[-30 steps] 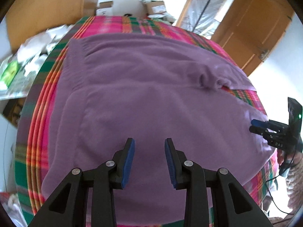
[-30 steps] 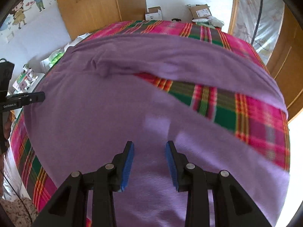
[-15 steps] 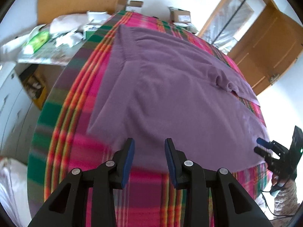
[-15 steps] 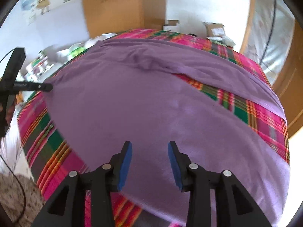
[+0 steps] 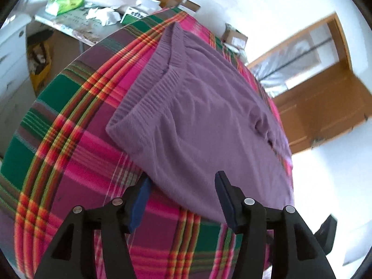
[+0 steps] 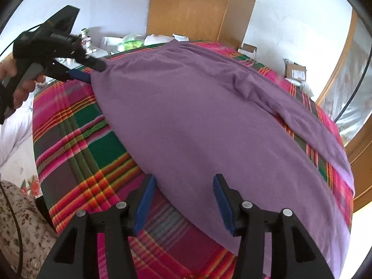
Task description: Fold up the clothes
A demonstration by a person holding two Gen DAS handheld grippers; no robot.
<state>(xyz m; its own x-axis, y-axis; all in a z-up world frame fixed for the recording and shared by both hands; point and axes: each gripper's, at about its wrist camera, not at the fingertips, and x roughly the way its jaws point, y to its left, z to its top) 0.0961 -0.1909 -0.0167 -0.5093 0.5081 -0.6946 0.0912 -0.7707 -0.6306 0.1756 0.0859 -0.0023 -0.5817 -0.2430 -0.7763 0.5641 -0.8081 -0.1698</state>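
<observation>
A purple sweater [image 5: 209, 121] lies spread flat on a bed covered by a pink, green and orange plaid blanket [image 5: 69, 139]. Its ribbed hem [image 5: 151, 88] faces the left side. My left gripper [image 5: 183, 197] has its jaws opening, and the sweater's near edge by the hem corner lies between them, unpressed. In the right wrist view the sweater [image 6: 209, 116] fills the middle, one sleeve [image 6: 302, 121] folded along its far side. My right gripper [image 6: 184, 195] is also opening over the sweater's near edge. The left gripper [image 6: 88, 69], held by a hand [image 6: 23, 86], shows at the far corner.
A cluttered side table [image 5: 93, 11] with bags and papers stands beyond the bed's left side, next to white drawers [image 5: 11, 58]. A wooden wardrobe [image 6: 190, 7], cardboard boxes [image 6: 295, 72] and a wooden door [image 5: 325, 107] line the far walls. The person's floral clothing [image 6: 18, 232] is close by.
Both grippers have moved from over the sweater's middle out to its near edge, left toward the hem corner, right toward the other end. Both have rolled and their jaws stand wider.
</observation>
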